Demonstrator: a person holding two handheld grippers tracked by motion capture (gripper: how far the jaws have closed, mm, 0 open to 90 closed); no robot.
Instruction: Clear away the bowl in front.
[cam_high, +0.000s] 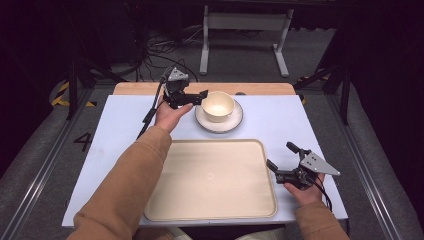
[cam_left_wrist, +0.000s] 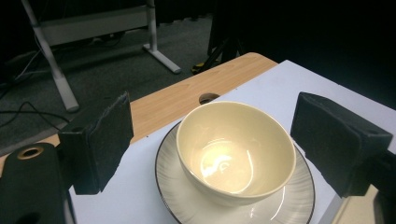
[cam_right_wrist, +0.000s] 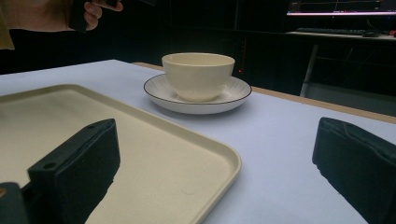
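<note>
Nearest the high camera, at six o'clock on the worktop, lies our cream tray, bare and flat.

Starting at the left, our left tongs hang at about eleven o'clock, jaws spread, just beside the bowl's rim on its nine o'clock side. In the left gripper view the two black pads stand wide to either side of the bowl, not touching it.

That bowl sits upright in the middle of a white plate with a dark rim line, at twelve o'clock beyond the tray and near the wooden back edge of the worktop.

We judge it glazed ceramic: stiff, smooth, likely slippery between flat pads, fairly heavy for its size, and apt to chip if knocked. We would pinch the wall at the rim, one jaw inside and one outside, since a squeeze across the round outside could slide off. The plate is loose under it and may shift if dragged.

Further right, at four o'clock, our right tongs hover just off the tray's right edge, jaws spread and holding nothing.
</note>
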